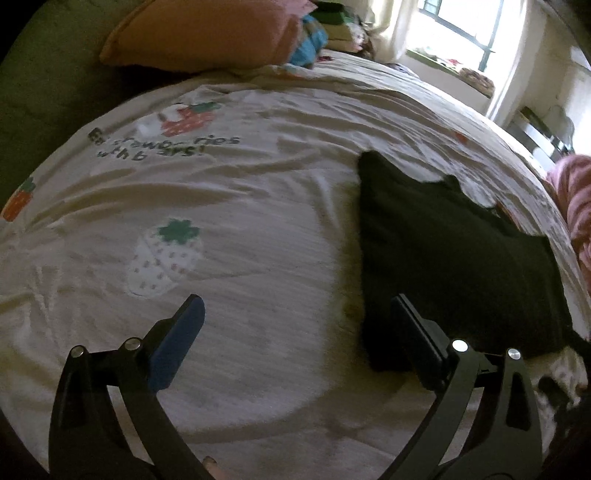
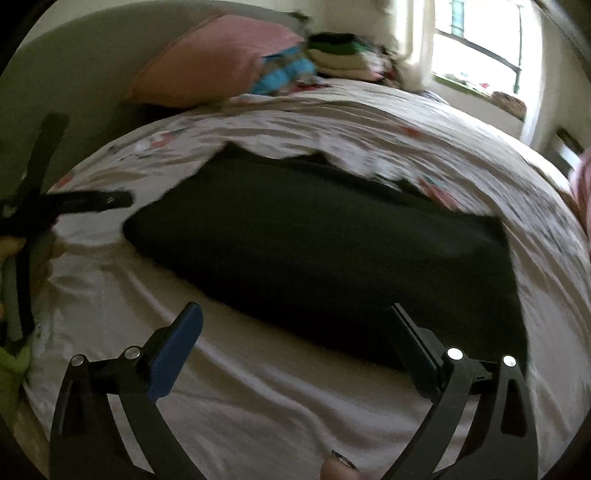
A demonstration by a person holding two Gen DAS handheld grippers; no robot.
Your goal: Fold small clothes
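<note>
A black garment (image 1: 454,254) lies flat on the white strawberry-print bedsheet (image 1: 236,206), to the right in the left wrist view. My left gripper (image 1: 295,306) hangs open above the sheet, its right finger over the garment's near left corner, nothing between the fingers. In the right wrist view the same black garment (image 2: 314,251) spreads across the middle of the bed. My right gripper (image 2: 291,314) is open above its near edge and holds nothing. The left gripper (image 2: 92,201) shows as a dark shape at the left edge of that view.
A pink pillow (image 1: 207,33) and a blue cloth (image 1: 310,40) lie at the head of the bed, with folded clothes (image 2: 340,51) stacked behind. A bright window (image 1: 469,29) is at the back right. Pink fabric (image 1: 572,199) lies at the right edge.
</note>
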